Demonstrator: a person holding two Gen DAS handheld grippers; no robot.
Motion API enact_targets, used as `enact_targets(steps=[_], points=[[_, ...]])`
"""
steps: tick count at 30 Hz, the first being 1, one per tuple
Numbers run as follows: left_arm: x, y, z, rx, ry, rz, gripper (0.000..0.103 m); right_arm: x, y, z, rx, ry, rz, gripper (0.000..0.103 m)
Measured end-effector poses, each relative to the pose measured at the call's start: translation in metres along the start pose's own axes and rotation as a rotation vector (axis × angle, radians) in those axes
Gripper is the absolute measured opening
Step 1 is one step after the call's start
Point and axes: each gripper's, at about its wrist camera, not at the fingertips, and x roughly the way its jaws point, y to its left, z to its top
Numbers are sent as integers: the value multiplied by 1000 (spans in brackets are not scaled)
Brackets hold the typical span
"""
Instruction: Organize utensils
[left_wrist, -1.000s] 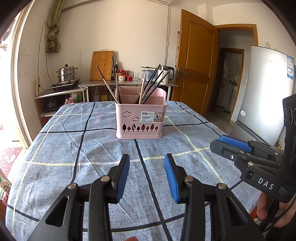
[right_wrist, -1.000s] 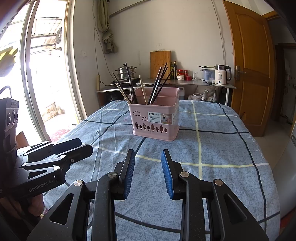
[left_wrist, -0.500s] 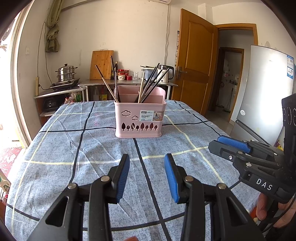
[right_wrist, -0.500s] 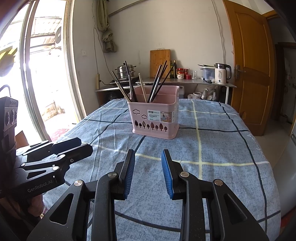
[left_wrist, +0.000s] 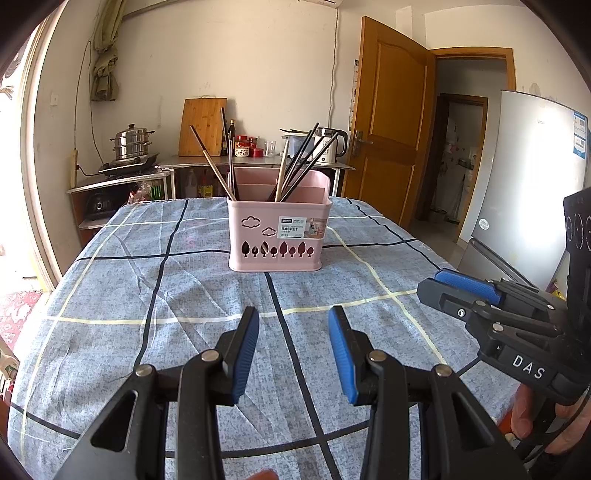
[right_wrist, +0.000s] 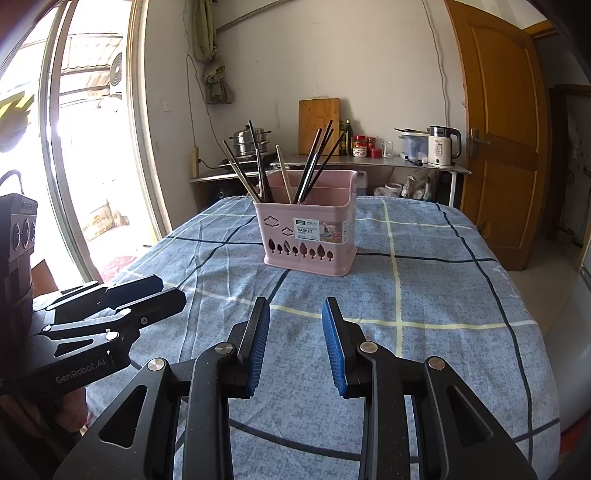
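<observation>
A pink plastic utensil basket (left_wrist: 277, 236) (right_wrist: 308, 236) stands upright in the middle of the table. Several dark and light chopsticks (left_wrist: 295, 162) (right_wrist: 314, 162) lean out of its compartments. My left gripper (left_wrist: 293, 317) hovers over the cloth well short of the basket, jaws apart, nothing between them. My right gripper (right_wrist: 295, 308) does the same, open and empty. Each gripper shows in the other's view: the right gripper (left_wrist: 443, 284) at the right edge, the left gripper (right_wrist: 168, 291) at the lower left.
A blue checked cloth (left_wrist: 129, 295) covers the table (right_wrist: 461, 295). Behind stand a counter with a steel steamer pot (left_wrist: 131, 142), cutting board (left_wrist: 201, 125) and kettle (right_wrist: 441, 146). A wooden door (left_wrist: 388, 122) and a fridge (left_wrist: 535, 177) are at the right, a glass door (right_wrist: 74, 166) at the left.
The basket sits very slightly lower and nearer the middle of both views than before; both grippers keep the same opening and hold nothing.
</observation>
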Motion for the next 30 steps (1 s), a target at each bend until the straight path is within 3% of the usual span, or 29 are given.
enact_targets(steps=[30], points=[[0,-4,-2,-6,5,5,41,-3,-2,-1,1,4,-11,31]])
